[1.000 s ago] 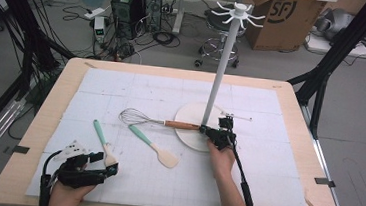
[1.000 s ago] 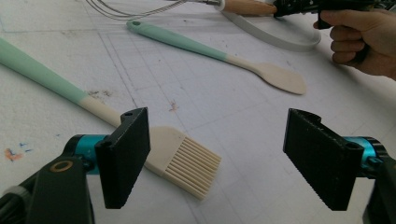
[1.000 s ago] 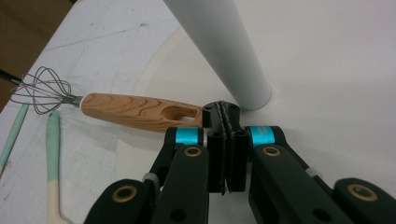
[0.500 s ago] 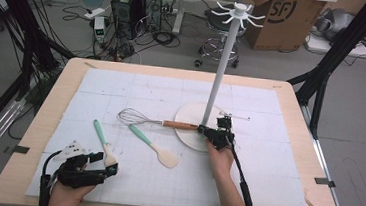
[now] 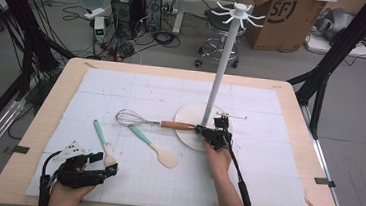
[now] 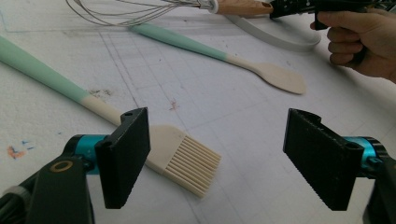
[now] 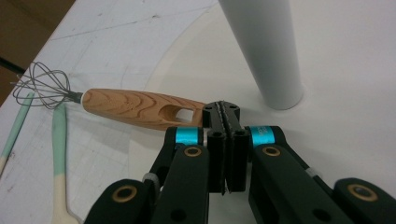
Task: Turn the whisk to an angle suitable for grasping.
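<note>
Open white mat [image 5: 271, 166] to the right of the rack base [image 5: 189, 117], and along the far edge. Upright white pole [image 5: 219, 81] rising just beyond the right gripper [image 5: 207, 132], blocking the way forward there. Whisk [image 5: 151, 122], spatula [image 5: 153, 146] and pastry brush [image 5: 104, 142] lying spread across the middle, between both hands. Brush bristles just ahead of the left gripper [image 6: 217, 158], inside its wide gap.
</note>
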A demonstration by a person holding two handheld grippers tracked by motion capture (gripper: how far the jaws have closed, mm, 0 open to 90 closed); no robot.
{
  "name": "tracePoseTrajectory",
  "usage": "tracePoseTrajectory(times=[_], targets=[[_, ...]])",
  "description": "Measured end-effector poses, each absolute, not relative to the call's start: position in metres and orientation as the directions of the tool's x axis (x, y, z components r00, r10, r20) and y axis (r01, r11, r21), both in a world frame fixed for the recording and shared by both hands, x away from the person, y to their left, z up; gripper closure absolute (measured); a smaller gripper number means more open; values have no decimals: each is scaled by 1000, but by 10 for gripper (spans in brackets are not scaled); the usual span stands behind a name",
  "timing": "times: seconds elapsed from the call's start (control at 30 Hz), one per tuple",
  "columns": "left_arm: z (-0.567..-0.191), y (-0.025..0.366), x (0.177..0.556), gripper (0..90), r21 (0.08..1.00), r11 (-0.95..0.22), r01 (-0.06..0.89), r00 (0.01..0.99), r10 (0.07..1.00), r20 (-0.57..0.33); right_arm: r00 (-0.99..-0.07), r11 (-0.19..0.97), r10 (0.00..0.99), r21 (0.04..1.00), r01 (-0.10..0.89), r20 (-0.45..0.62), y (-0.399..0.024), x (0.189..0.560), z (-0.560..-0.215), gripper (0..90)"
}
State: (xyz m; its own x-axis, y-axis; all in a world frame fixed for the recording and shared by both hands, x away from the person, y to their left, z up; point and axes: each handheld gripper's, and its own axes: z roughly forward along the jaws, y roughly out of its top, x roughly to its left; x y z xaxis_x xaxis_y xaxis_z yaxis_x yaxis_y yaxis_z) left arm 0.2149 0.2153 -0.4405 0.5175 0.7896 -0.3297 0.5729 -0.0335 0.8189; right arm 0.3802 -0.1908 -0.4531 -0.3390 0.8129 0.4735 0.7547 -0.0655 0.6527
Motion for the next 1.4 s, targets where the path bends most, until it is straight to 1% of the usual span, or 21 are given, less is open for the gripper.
tracePoseTrajectory(times=[1.03,1.07,1.1,1.17,1.2,1.23,1.27,1.4], targets=[[-440,216,214,236,821,-32,570,518,789,-330,-364,-47,806,664,747,466,-187,377,-450,893],[-439,216,214,236,822,-29,569,518,789,-330,-368,-49,804,668,742,468,-189,375,-448,870],[-439,216,214,236,822,-29,569,518,789,-330,-371,-46,805,672,739,463,-190,373,-445,795],[-439,216,214,236,822,-33,569,521,788,-328,-386,-37,802,683,729,456,-194,369,-441,579],[-439,215,214,236,822,-32,569,520,788,-329,-395,-33,798,687,726,456,-196,366,-440,504],[-439,215,214,236,823,-35,567,523,787,-327,-400,-34,793,690,723,459,-198,364,-438,470],[-439,215,214,236,824,-36,566,523,788,-325,-399,-33,796,691,722,455,-200,361,-437,413],[-439,212,214,236,824,-39,565,525,787,-323,-397,-44,786,683,729,474,-209,350,-436,331]])
